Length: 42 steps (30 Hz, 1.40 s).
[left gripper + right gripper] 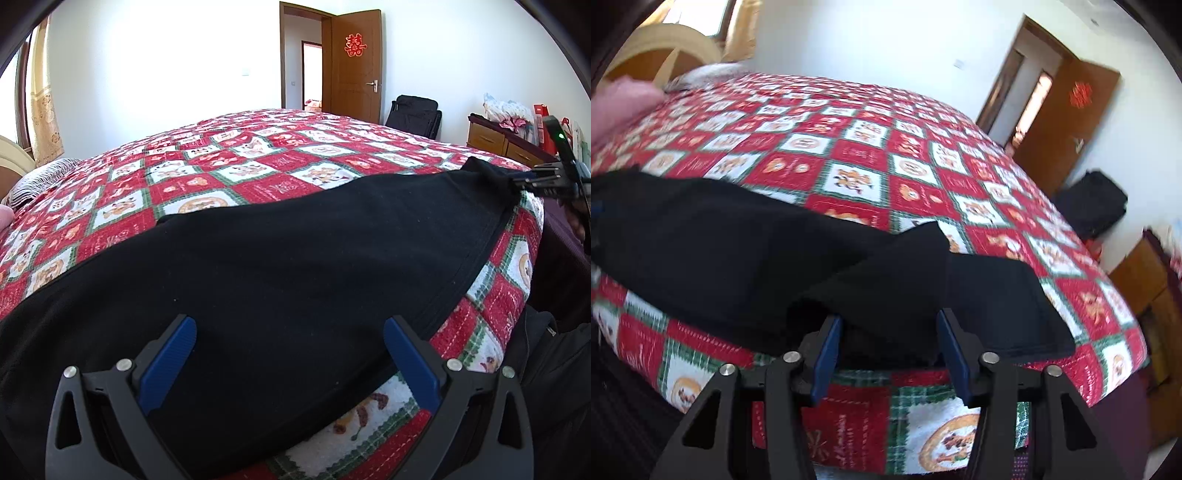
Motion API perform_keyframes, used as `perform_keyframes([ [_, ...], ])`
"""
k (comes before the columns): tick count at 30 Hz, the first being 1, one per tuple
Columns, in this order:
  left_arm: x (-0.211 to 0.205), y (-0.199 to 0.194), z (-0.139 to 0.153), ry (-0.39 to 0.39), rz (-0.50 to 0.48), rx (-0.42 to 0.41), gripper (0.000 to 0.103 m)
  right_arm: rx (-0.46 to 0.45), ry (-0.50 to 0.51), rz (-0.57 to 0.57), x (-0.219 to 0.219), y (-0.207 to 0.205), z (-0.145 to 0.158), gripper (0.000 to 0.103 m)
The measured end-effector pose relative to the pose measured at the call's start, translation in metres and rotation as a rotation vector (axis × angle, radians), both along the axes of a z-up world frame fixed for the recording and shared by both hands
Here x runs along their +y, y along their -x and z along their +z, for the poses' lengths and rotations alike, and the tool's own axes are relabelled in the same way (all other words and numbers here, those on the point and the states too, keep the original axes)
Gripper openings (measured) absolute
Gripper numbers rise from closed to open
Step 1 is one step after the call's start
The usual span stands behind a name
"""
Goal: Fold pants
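Left wrist: black fabric pants (277, 258) are laid along the near edge of the red-and-white checked quilt (229, 155); left gripper (290, 365) is spread wide, released, above them; open quilt beyond | Right wrist: right gripper (890, 354) is parted, a raised fold stands between its blue pads (827, 358), contact cannot be told; view blurred.

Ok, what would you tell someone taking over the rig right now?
Left gripper: fingers open, nothing held, poised over the black pants.
Right gripper: fingers closed on a bunched edge at the pants' right-hand end.
The pants lie spread along the near edge of the quilted bed.
Done: pants laid out. Left: fold them.
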State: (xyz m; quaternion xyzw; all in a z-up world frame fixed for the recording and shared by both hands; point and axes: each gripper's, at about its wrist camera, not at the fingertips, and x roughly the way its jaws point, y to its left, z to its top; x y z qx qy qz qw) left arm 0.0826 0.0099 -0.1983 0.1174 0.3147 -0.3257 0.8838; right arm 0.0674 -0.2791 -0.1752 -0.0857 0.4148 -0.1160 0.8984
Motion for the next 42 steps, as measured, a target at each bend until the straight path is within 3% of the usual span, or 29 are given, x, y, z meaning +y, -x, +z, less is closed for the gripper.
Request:
perform_keyframes([
  [1,0.0,0.0,0.0,0.0,-0.001,0.001,0.103,0.01,-0.018,-0.002,-0.002,-0.002,-0.001,0.014],
  [7,0.0,-0.001,-0.002,-0.004,-0.001,-0.007,0.103,-0.082,-0.091,-0.081,-0.04,0.009,0.031,0.013],
  [9,0.0,0.0,-0.002,-0.003,-0.002,-0.008,0.103,-0.095,-0.048,-0.176,-0.071,0.01,0.04,0.019],
  [11,0.0,0.0,-0.002,-0.004,-0.002,-0.008,0.103,-0.092,-0.002,-0.335,-0.109,0.014,0.044,0.038],
  [15,-0.001,-0.001,-0.003,-0.009,0.0,-0.011,0.103,-0.128,-0.135,-0.485,-0.163,0.039,0.045,0.038],
  [21,-0.002,0.002,-0.003,-0.026,-0.006,-0.019,0.103,-0.128,-0.287,-0.422,-0.148,0.053,0.033,0.038],
  [25,-0.002,0.003,-0.004,-0.031,-0.009,-0.026,0.103,-0.121,-0.519,-0.367,-0.144,0.059,0.03,0.039],
  [30,-0.001,0.003,-0.004,-0.028,-0.011,-0.027,0.103,-0.077,-0.666,-0.341,-0.134,0.065,0.028,0.039],
  [34,0.001,0.003,-0.005,-0.021,-0.013,-0.029,0.103,-0.015,-0.661,-0.324,-0.116,0.068,0.023,0.039],
  [37,0.001,0.003,-0.005,-0.021,-0.012,-0.032,0.103,-0.071,-0.728,-0.28,-0.112,0.064,0.022,0.04],
  [38,0.001,0.003,-0.005,-0.021,-0.013,-0.032,0.103,-0.088,-0.731,-0.275,-0.11,0.059,0.023,0.045],
  [40,0.002,0.003,-0.005,-0.019,-0.013,-0.03,0.103,-0.107,-0.689,-0.304,-0.109,0.049,0.024,0.052],
  [42,0.002,0.003,-0.005,-0.02,-0.012,-0.031,0.103,-0.105,-0.678,-0.338,-0.113,0.042,0.023,0.052],
])
